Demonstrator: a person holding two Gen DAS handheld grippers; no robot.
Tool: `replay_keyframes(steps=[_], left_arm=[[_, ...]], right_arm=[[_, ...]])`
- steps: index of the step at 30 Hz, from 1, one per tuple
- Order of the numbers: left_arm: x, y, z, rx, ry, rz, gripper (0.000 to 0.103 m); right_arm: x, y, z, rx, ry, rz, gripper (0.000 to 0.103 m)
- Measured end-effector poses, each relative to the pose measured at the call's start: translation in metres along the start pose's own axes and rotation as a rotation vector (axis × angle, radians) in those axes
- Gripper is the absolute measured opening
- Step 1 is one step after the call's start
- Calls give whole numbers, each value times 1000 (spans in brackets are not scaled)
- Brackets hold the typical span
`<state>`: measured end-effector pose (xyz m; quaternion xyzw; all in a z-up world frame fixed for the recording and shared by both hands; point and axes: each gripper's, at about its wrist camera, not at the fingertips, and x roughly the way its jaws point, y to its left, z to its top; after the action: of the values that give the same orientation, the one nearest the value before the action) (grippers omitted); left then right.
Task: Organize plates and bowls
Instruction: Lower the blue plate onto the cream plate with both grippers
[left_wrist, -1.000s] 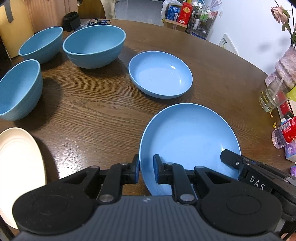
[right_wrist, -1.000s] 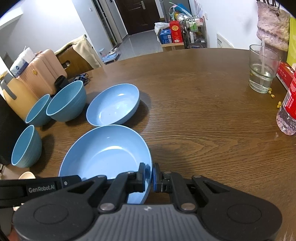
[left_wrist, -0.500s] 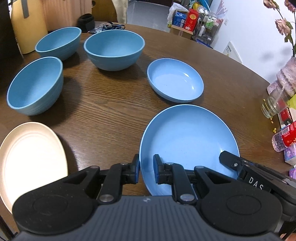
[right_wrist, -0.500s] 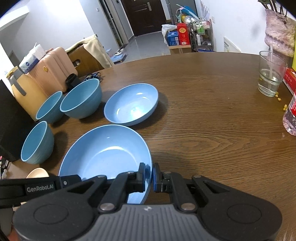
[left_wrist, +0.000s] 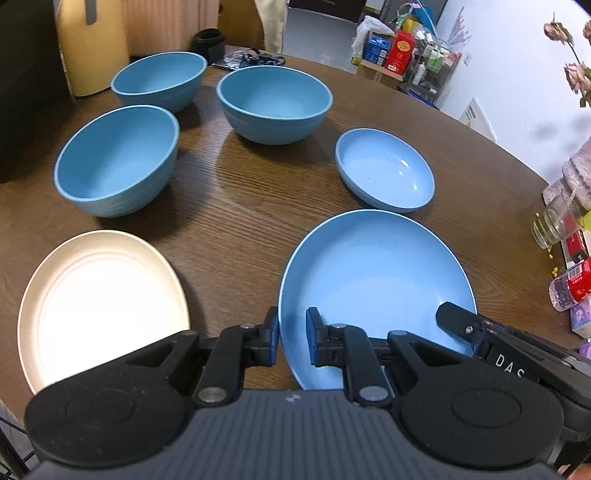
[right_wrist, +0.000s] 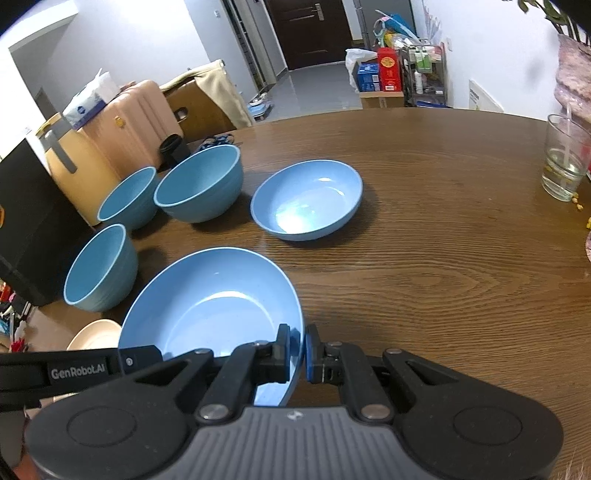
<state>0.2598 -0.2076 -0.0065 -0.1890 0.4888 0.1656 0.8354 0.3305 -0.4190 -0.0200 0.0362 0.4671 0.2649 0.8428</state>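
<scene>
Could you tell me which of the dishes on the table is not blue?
The cream plate, at the table's near left edge beside the large blue plate. Every other dish is blue.

"GenRobot.AI" marks the left tool (right_wrist: 79, 371); "DAS" the right tool (left_wrist: 509, 363).

The cream plate (right_wrist: 94, 334) is mostly hidden behind the blue plate (right_wrist: 210, 306).

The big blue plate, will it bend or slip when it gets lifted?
The big blue plate probably stays stiff: pinched at two rim spots, it shows no sag. Its glossy surface may be slippery. It looks light, since thin rim grips carry it.
</scene>
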Motion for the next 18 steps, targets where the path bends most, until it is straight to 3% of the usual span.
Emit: replay_keyframes(steps=[18], left_arm=[[-20, 54, -2, -58, -13, 28, 15]], right_arm=[[7, 54, -8, -47, 15, 41, 8]])
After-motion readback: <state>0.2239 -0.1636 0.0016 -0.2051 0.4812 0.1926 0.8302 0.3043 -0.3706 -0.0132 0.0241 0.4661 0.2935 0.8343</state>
